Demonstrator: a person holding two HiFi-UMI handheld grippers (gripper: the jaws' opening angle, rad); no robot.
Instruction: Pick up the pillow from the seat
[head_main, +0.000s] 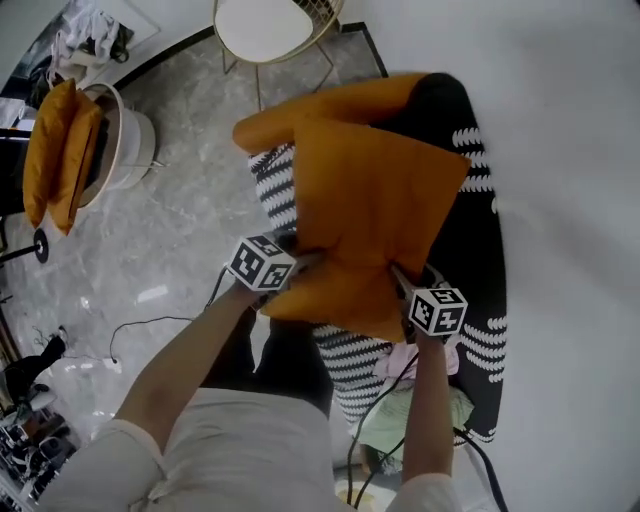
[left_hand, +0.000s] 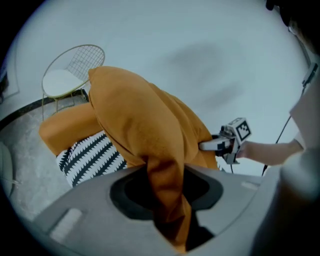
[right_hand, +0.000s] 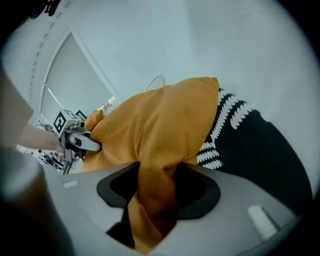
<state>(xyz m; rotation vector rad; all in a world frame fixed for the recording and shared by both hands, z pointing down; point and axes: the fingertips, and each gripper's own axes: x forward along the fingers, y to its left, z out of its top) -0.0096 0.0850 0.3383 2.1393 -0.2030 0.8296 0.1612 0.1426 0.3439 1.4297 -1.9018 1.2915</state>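
Nearest the lens, a bunched fold of orange cloth is filling the throat of the left gripper (left_hand: 167, 202), whose jaws are pinching narrowly on it. The right gripper (right_hand: 152, 200) is doing the same with its own fold, so both are clamping the pillow (head_main: 372, 205) by its near edge, one at each near corner. The pillow is hanging out ahead of the fingertips, spreading away from them over the black-and-white patterned seat (head_main: 488, 262). Its far corner is pointing toward the seat back, and whether it is fully clear of the upholstery I cannot tell. Beyond the fingertips and under the pillow's far edge, a second orange cushion (left_hand: 62, 127) is lying on the seat. The step in hand looks to be the lift itself. To do it well, both grips should be staying firm on cloth alone, since each is holding only a gathered fold that could be slipping out under the pillow's weight. The two grippers should be rising together and level, keeping their present spacing so the edge between them is neither sagging nor straining. The lift should be going straight up, so the trailing corner is not dragging the second orange cushion along.
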